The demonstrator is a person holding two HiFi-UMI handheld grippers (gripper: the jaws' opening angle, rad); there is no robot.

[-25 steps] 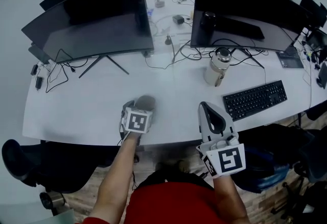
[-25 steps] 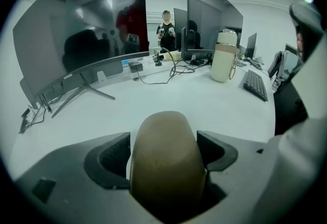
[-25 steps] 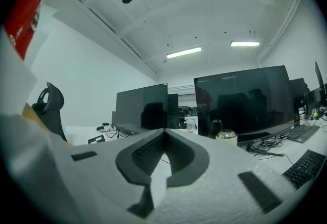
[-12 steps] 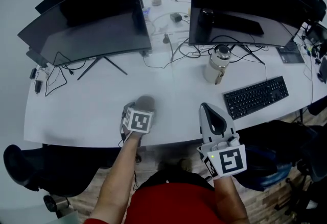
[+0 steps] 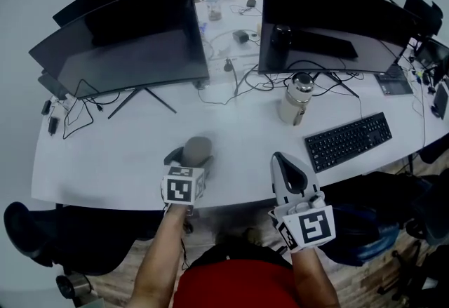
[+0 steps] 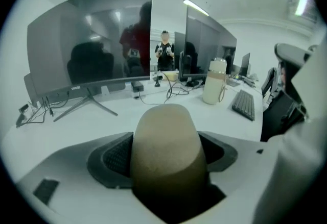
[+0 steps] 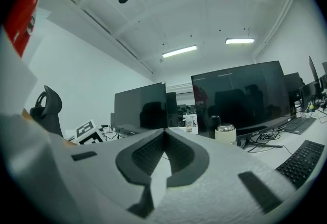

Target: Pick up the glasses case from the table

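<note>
Firmly, the ribbed pads of the left gripper press on both sides of the glasses case, a rounded tan case that fills the gap between them with its domed end pointing away from the camera. From the head view the case sits above the front part of the white table, near its edge; whether it touches the surface cannot be told. The right gripper has its pads brought together at the tips, with nothing between them. It is held over the table's front edge, to the right of the case and apart from it. Beyond it lie a black keyboard and a pale bottle. Two dark monitors stand at the back, with cables trailing beneath them.
</note>
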